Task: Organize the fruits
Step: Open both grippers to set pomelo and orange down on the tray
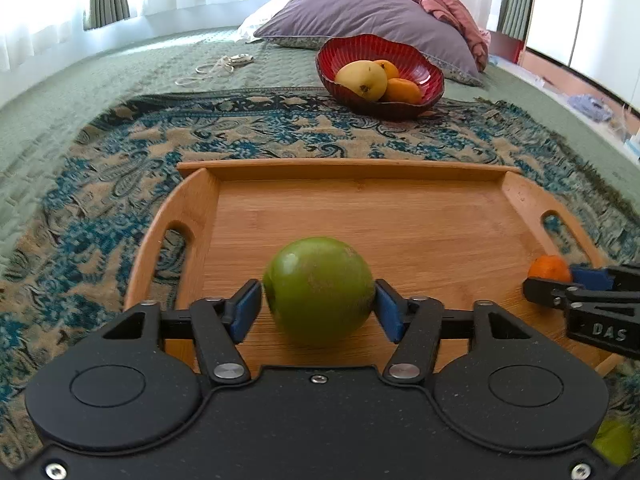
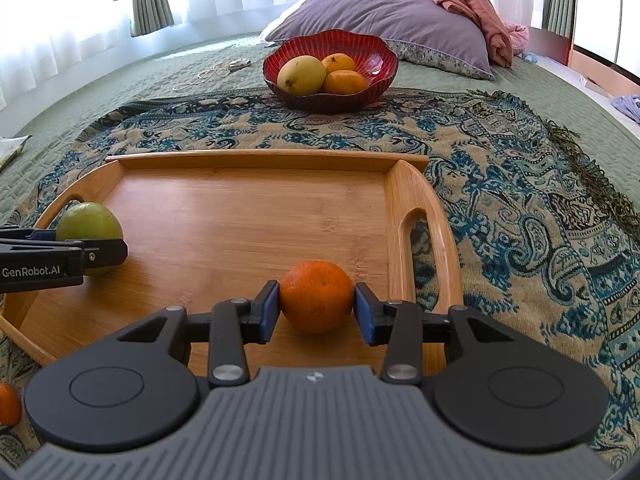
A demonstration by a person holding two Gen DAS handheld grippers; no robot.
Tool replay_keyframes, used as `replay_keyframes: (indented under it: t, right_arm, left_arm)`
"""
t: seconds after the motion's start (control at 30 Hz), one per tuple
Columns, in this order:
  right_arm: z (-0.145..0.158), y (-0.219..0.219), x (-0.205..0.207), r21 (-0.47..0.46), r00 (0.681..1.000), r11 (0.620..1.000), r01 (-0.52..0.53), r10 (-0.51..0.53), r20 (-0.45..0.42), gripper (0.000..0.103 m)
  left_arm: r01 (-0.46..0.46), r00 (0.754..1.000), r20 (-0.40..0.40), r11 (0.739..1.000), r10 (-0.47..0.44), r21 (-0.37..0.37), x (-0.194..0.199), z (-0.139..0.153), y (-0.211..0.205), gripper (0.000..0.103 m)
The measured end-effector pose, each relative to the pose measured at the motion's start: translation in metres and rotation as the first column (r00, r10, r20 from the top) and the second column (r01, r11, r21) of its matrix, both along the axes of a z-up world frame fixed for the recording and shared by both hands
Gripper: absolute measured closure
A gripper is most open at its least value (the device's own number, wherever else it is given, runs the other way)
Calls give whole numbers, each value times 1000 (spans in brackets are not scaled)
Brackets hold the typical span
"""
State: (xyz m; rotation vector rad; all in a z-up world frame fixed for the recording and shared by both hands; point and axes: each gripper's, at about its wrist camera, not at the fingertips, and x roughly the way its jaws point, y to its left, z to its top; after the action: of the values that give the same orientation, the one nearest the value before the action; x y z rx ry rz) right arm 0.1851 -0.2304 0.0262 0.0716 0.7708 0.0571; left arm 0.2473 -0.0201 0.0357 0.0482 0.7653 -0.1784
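Observation:
My left gripper (image 1: 319, 307) is shut on a green apple (image 1: 319, 290) just above the near part of the wooden tray (image 1: 360, 170). My right gripper (image 2: 316, 310) is shut on an orange (image 2: 317, 295) above the tray's (image 2: 264, 159) near right part. Each gripper shows in the other view: the right one with the orange (image 1: 549, 267), the left one with the green apple (image 2: 89, 224). A red bowl (image 1: 430, 64) beyond the tray holds a yellow mango (image 1: 362, 79) and two oranges; it also shows in the right wrist view (image 2: 380, 54).
The tray sits on a blue patterned throw (image 2: 520, 208) over a green bedspread (image 1: 100, 80). Another orange (image 2: 8, 404) lies by the tray's near left corner and a green fruit (image 1: 612, 440) at bottom right. A purple pillow (image 1: 360, 12) and a cable (image 1: 212, 68) lie behind.

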Motion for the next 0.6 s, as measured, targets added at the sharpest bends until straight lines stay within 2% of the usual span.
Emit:
replay_keyframes:
  t: [0.07,0.2,0.6]
  right_arm:
    - [0,0,-1,1,1000,1000,-1,1,2,50]
    - [1,1,-5,-3,1000,1000,-3,3,7,42]
    - [7,-3,-25,12,999,1000,10,-11,38,35]
  left_arm:
    - [-1,1000,16,1000,1,18,-3,1,0,32]
    - [10,1000,16,1000,-10,10,-8,3,1,23]
    - [8,1000,15,1000,-8,11,-28,7,9,2]
